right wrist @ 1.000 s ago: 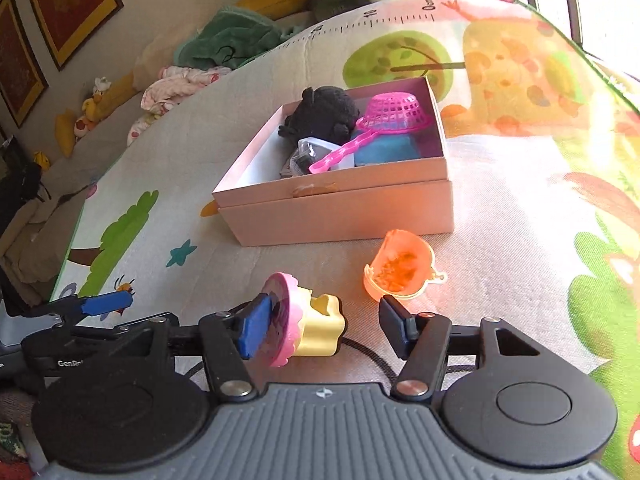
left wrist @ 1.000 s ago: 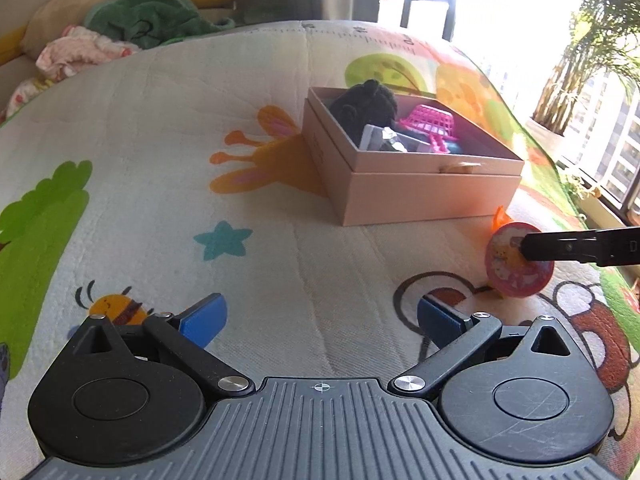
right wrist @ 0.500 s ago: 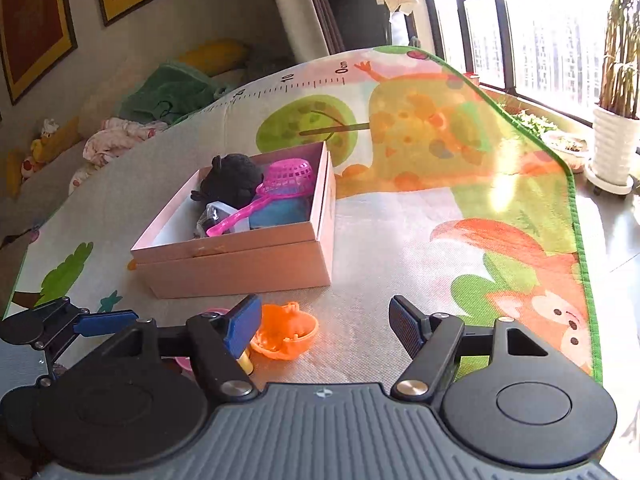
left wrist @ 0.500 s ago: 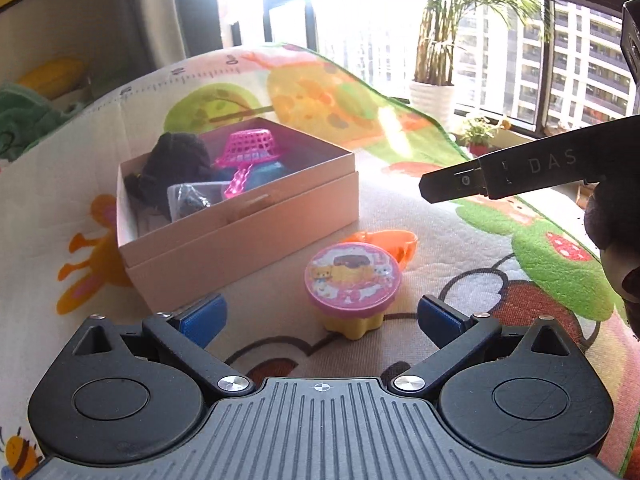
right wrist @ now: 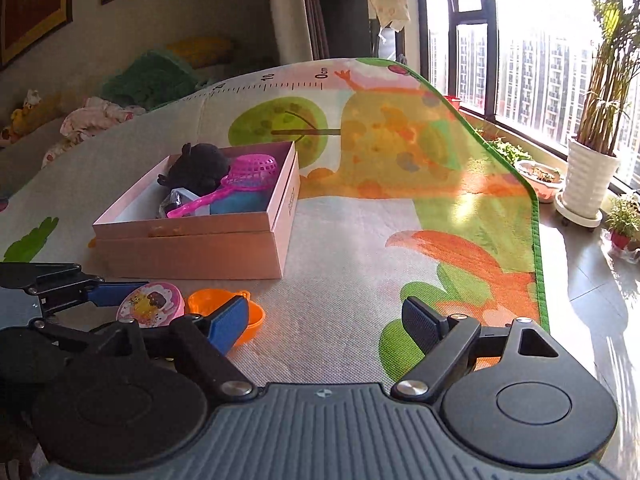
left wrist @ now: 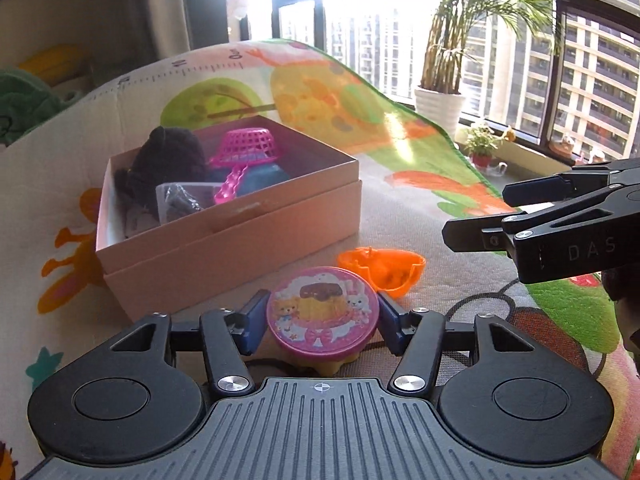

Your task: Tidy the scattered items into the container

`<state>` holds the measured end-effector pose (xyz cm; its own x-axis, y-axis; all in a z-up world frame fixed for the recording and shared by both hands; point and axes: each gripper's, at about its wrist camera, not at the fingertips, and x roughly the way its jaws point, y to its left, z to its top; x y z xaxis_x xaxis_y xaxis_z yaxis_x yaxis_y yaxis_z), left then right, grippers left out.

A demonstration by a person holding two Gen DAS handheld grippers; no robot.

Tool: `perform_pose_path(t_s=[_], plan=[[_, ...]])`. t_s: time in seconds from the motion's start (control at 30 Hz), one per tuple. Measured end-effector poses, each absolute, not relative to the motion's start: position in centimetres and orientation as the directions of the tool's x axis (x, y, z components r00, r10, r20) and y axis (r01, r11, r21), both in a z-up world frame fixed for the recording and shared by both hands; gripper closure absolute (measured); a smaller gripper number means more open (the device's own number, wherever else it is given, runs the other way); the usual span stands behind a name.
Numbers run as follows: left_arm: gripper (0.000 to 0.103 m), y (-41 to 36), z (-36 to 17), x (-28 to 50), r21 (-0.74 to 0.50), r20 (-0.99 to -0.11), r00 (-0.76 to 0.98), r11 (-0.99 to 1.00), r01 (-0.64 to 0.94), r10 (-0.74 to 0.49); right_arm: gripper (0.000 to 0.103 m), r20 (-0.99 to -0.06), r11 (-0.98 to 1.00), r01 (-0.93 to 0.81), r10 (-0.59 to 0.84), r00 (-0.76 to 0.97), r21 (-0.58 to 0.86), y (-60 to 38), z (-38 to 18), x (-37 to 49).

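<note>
Change: our left tongs [left wrist: 322, 322] have swung across the play mat [left wrist: 400, 216] to the pink-lidded toy [left wrist: 322, 312], and their jaws have just been closing with the toy between them; our right tongs [right wrist: 326, 320] have just been opening, and nothing sits between them.
Play mat: it carries everything; two toys lie loose on it in front of the box.
Box: the pink cardboard box [left wrist: 240, 240] stands open on the mat, beyond the two loose toys.
Box contents: a black plush toy [left wrist: 168, 160], a pink strainer [left wrist: 244, 152], a blue object and a clear packet are already inside.
Left tongs: the blue pads [left wrist: 254, 322] sit against both sides of the pink lid, so we read this as a grip on the toy, which we judge not yet lifted.
Right tongs: spread wide, empty, off to the right of the toys.
Orange cup: the orange cup [left wrist: 382, 266] lies on its side just behind the pink-lidded toy, untouched.
Progress: we judge the tidying well along, with two toys left to go in.
</note>
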<state>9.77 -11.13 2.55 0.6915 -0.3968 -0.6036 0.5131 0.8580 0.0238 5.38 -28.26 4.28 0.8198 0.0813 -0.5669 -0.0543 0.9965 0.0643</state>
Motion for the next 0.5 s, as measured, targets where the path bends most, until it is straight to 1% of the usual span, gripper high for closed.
perform_pose_path(t_s=[0.13,0.27,0.37,0.5], plan=[[0.042,-7.6,3.1,8.2,0.007,-0.622,0.699,0.89,0.455,-0.352,0.013,-0.571,0.99,-0.138,0.12,0.812,0.011,-25.5,4.0,5.1],[0.042,-3.9,3.2,6.8,-0.019,-0.644,0.701,0.922,0.386,-0.306,0.012,-0.59,0.98,-0.19,0.123,0.798,-0.052,-22.8,3.0,5.7],[0.042,-2.4,3.4,5.8,-0.024,-0.642,0.71,0.933,0.359,-0.29,0.013,-0.632,0.98,-0.2,0.148,0.761,-0.011,-21.8,2.2,7.2],[0.042,-1.7,3.6,5.0,-0.035,-0.63,0.721,0.938,0.345,-0.288,0.014,-0.655,0.984,-0.173,0.157,0.739,0.042,-21.5,1.5,9.3]])
